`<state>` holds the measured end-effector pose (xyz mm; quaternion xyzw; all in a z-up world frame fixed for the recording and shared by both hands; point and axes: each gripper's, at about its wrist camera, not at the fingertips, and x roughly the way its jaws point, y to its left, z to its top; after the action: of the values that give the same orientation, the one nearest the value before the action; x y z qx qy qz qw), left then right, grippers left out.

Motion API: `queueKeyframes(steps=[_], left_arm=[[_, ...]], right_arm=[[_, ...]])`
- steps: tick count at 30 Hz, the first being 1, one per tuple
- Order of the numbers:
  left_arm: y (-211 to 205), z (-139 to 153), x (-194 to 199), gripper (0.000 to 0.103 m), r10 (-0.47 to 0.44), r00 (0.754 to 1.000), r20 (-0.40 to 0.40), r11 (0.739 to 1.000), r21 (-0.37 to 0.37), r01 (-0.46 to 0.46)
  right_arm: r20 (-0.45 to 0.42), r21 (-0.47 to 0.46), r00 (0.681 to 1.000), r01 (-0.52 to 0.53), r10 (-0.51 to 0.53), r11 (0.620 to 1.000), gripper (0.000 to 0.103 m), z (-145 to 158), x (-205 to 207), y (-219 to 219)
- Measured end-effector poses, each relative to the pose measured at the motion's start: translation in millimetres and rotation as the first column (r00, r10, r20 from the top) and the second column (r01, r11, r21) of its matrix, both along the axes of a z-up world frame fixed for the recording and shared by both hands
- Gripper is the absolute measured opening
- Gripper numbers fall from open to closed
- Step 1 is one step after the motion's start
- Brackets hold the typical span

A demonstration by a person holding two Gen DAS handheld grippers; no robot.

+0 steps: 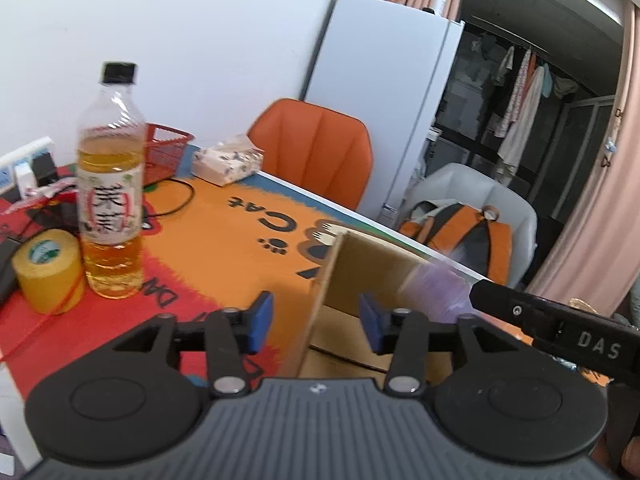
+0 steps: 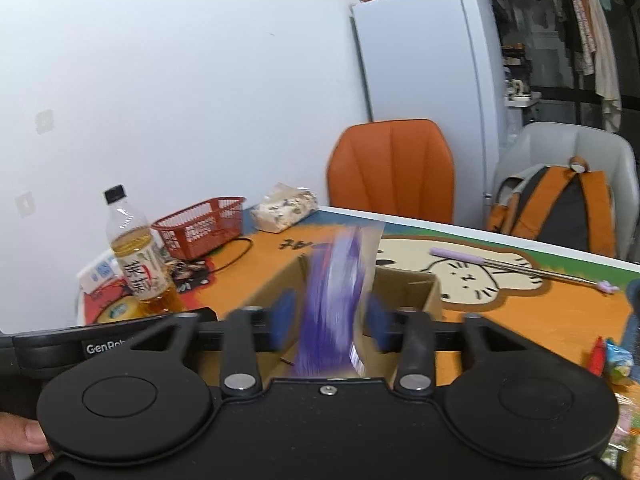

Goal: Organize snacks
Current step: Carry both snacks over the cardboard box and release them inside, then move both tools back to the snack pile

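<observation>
Orange cat-print surface [image 2: 520, 320], cardboard box [image 2: 404, 292] dead ahead. Right claw [image 2: 330, 318] apart, blurred purple packet [image 2: 336, 300] upright between, unpinched; left claw [image 1: 316, 320] apart, straddling box wall.

Left tongs [image 1: 316, 322] jaws apart, right tongs [image 2: 328, 320] jaws apart, both angled slightly downward

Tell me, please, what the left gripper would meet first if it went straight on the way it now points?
Most likely the near side wall of the open cardboard box: its edge stands between the open pads of the left gripper, touching neither. Beyond it lies the box's inside, where a blurred purple packet shows. Depth is hard to judge.
</observation>
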<state>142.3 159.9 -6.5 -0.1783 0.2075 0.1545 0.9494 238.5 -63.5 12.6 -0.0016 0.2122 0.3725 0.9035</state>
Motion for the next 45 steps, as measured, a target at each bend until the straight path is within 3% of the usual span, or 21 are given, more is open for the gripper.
queueKeyframes(steps=[3,5,13,19,23,34,45], left_arm=[[-1,3,-8,0.065,0.034,0.999,0.005,0.999,0.004,-0.034],[-4,4,-11,0.069,0.044,0.999,0.010,0.999,0.005,-0.044],[-32,3,-21,0.093,0.036,0.999,0.032,0.999,0.026,-0.037],[-53,3,-21,0.096,0.000,1.000,0.026,0.999,0.043,-0.001],[-67,2,-21,0.098,-0.027,0.999,0.026,0.998,0.060,0.026],[-91,-5,-24,0.099,-0.092,0.996,-0.003,0.994,0.056,0.093],[-118,-6,-21,0.099,-0.222,0.974,-0.051,0.974,0.037,0.224]], right_arm=[[-0.021,0.006,1.000,0.001,0.000,1.000,0.063,-2,-4,-5],[-0.029,0.003,1.000,0.007,-0.007,1.000,0.070,-3,-6,-10],[-0.018,-0.011,0.997,0.077,-0.077,0.997,0.081,-4,-21,-53],[-0.006,0.005,0.992,0.123,-0.123,0.992,0.100,-1,-27,-84],[-0.015,0.001,0.990,0.141,-0.141,0.990,0.103,-4,-29,-101],[-0.066,0.011,0.979,0.194,-0.193,0.981,0.103,-13,-34,-138],[-0.111,-0.013,0.966,0.233,-0.233,0.972,0.103,-14,-42,-174]])
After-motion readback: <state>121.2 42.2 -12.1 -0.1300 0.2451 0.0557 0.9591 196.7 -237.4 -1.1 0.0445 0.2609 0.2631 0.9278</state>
